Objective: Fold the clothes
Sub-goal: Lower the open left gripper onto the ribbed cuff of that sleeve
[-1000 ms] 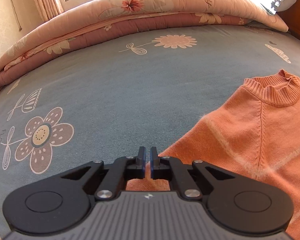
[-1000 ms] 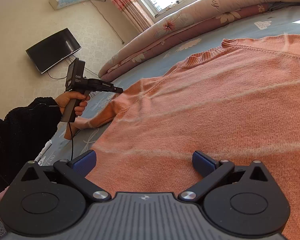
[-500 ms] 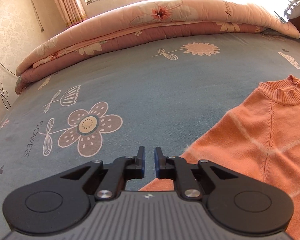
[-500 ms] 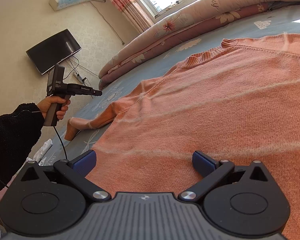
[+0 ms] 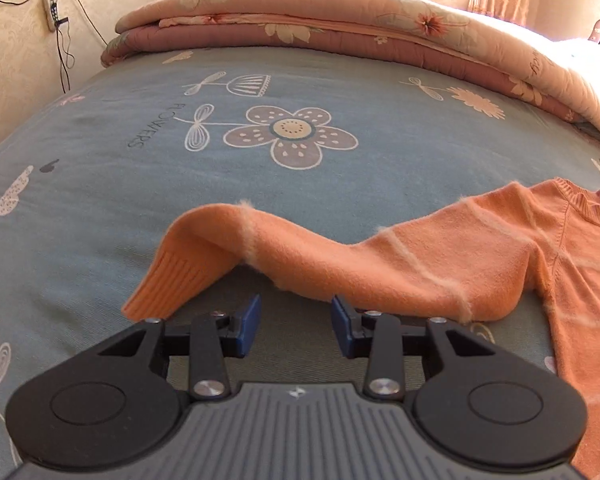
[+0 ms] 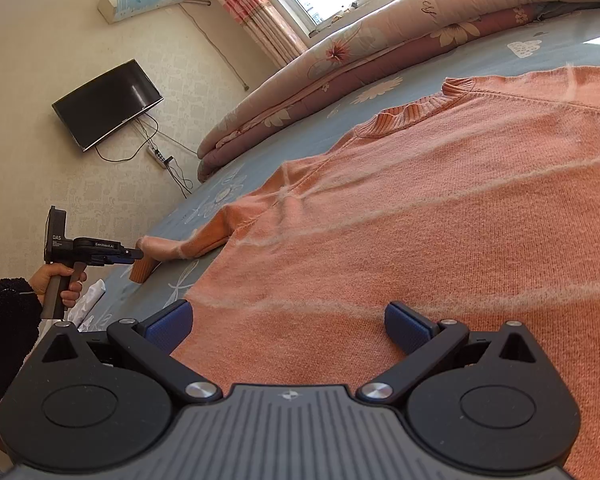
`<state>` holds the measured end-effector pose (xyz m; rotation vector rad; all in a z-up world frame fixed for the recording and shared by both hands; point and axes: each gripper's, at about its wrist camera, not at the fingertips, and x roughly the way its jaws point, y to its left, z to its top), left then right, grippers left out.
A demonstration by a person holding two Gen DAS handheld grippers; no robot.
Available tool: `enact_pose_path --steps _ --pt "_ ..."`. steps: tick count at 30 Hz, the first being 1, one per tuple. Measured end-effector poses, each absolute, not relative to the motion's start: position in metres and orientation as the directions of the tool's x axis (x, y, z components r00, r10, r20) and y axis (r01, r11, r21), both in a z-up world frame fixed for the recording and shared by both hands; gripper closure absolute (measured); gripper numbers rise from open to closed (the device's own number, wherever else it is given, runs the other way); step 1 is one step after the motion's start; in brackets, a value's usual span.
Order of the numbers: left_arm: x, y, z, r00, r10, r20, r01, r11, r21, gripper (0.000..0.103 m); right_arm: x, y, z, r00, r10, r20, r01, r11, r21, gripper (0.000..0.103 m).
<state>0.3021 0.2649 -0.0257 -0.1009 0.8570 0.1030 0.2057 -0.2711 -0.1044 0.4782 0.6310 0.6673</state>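
left gripper point(image 5: 295, 322) is seen from its own wrist camera angled down at the blue-grey flowered bedsheet point(image 5: 148, 200); its blue pads are parting, with only sheet showing in the gap between them. just beyond the fingertips the orange sweater point(image 5: 500, 252) is laid out, its sleeve point(image 5: 260, 240) stretched across toward the left, the ribbed cuff point(image 5: 168, 280) drooping onto the sheet. nothing is gripped. a folded floral quilt point(image 5: 340, 24) is piled along the far edge of the bed.

from the right wrist view, the right gripper point(image 6: 296, 326) is held low over the sweater's body, its jaws spread wide, with knit fabric beneath them and no pad seen pressing on it. the left gripper is viewed side-on at the left, held by its handle in a hand point(image 6: 58, 282) coming out of a dark fuzzy sleeve point(image 6: 4, 328), the tips reaching the sleeve end by the cuff. a wall-mounted screen point(image 6: 108, 104) is seen behind.
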Motion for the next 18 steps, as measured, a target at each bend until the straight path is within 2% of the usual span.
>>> enact_pose_path --steps 6,12,18 --pt "0.355 0.252 -0.035 0.669 0.068 -0.74 -0.156 0.987 -0.049 0.062 0.206 -0.273 -0.105 0.614 0.696 -0.372 -0.416 0.686 0.598 0.0" --pt "0.413 0.251 -0.05 0.639 0.153 -0.754 -0.209 0.978 0.021 0.06 0.207 -0.273 -0.106 0.613 0.698 -0.369 -0.416 0.682 0.601 0.0" --pt "0.4 0.263 -0.039 0.67 0.176 -0.721 -0.26 0.966 -0.006 0.06 0.207 -0.274 -0.106 0.613 0.701 -0.364 -0.415 0.678 0.607 0.0"
